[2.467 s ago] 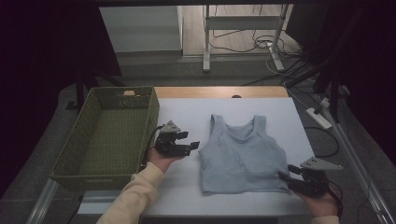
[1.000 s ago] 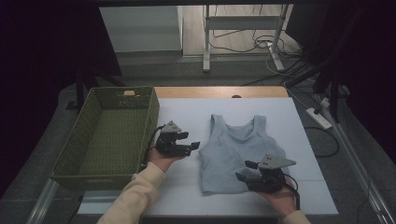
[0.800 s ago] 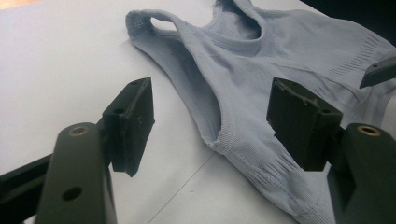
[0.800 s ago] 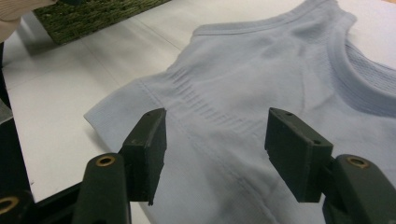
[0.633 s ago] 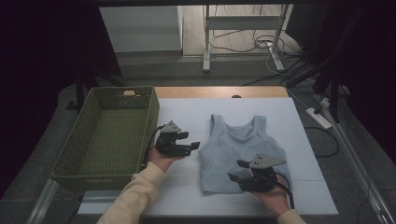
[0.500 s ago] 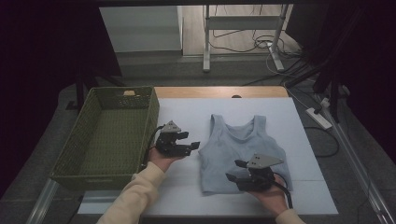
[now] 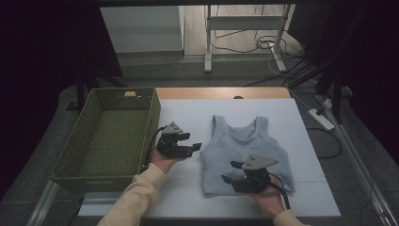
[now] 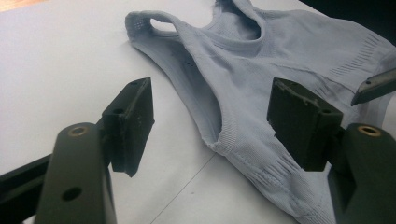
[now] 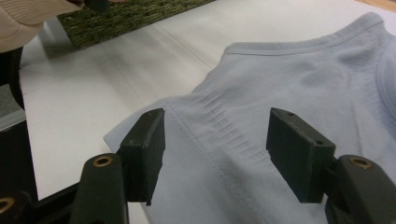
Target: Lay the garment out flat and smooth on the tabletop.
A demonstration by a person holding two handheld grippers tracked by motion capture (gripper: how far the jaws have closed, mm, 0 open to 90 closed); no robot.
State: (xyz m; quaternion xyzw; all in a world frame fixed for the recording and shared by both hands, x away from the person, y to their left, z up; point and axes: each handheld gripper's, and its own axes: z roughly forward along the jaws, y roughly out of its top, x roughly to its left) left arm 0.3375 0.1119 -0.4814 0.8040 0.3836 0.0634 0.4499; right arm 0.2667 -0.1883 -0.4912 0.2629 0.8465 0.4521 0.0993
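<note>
A pale blue-grey tank top (image 7: 244, 141) lies flat on the white table (image 7: 188, 108), straps toward the far side. My left gripper (image 7: 192, 141) rests just left of the top's side edge, open, with its jaws pointing at the armhole. In the left gripper view (image 8: 210, 116) the top's (image 8: 289, 51) side seam lies on the table beyond the parted jaws. My right gripper (image 7: 229, 171) hovers over the top's lower part, pointing left. In the right gripper view (image 9: 215, 140) its jaws stand open above the top's (image 9: 327, 70) hem corner, with nothing gripped.
A green woven basket (image 7: 113, 141) stands at the table's left, close beside the left hand, and its edge (image 9: 130, 16) lies past the top. A power strip (image 7: 322, 117) and cables lie on the floor to the right. A metal frame (image 7: 244, 37) stands behind the table.
My right gripper has travelled left from the top's lower right corner across its lower part. The left gripper and the top have stayed in place.
</note>
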